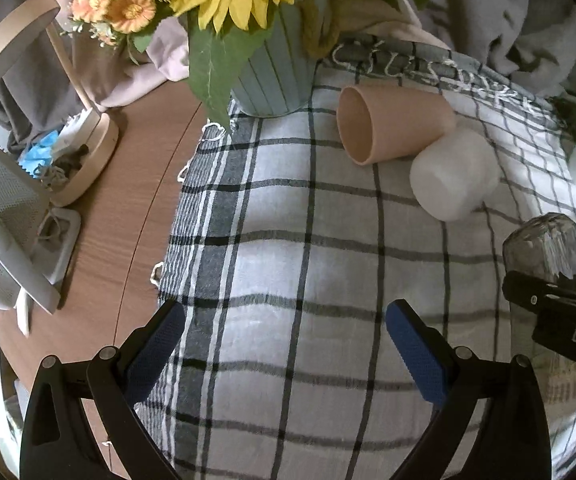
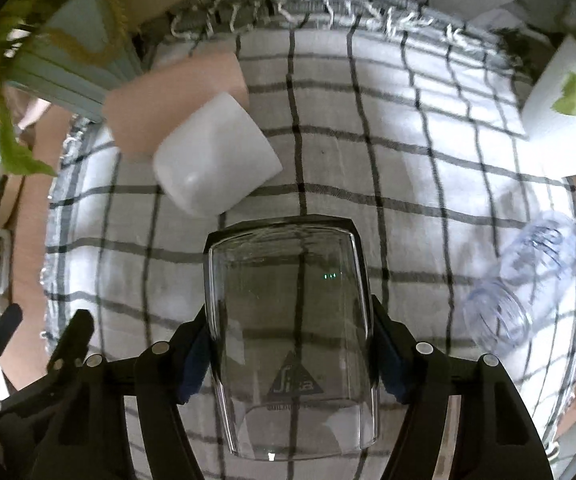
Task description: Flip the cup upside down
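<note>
A: Where is the glass cup?

B: Held in the right gripper, jaws closed on its two sides, above the checked cloth. Its long axis runs straight out from the jaws, thick base farthest away.

A: And the left gripper?

B: Wide open, empty, just beside it.

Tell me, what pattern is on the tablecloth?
White tablecloth with dark grey check lines, clearest in the left wrist view.
</note>
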The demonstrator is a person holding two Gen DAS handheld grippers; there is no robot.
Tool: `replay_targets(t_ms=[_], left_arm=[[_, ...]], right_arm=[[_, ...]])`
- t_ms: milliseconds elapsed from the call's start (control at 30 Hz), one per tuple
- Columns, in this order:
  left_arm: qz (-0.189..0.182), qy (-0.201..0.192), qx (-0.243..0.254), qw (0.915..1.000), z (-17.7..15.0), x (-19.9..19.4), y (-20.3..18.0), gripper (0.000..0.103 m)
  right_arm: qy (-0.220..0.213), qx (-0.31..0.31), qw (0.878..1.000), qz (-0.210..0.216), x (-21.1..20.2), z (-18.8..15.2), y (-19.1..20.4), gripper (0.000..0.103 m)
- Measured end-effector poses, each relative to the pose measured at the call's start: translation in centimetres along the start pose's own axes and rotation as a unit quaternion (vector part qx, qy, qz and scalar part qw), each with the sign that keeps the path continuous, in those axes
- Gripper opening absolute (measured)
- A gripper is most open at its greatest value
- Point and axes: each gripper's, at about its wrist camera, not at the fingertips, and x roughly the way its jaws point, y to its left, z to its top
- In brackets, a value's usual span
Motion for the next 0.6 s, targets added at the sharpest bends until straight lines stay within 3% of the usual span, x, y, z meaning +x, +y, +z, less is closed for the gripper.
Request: replay_targets(t_ms=[200, 333, 600], left_arm=[[-0.004, 0.000, 0.009, 1.0000, -1.6, -1.8, 1.2, 0.103], [-0.015, 0.010, 0.005, 0.9998, -3.0, -2.1, 1.9, 0.103], [-0.002, 0.029, 0.010, 0.9995, -5.9, -1.9, 3.3, 0.103]], right_arm=[[-0.022, 0.014, 1.000, -0.001, -2.6, -2.9, -0.1, 0.069], [-0.016, 0.028, 0.999, 0.009, -3.0, -5.2, -0.7, 0.069], [0.004, 0.057, 0.998, 0.020, -2.6, -10.1, -0.2, 0.069]])
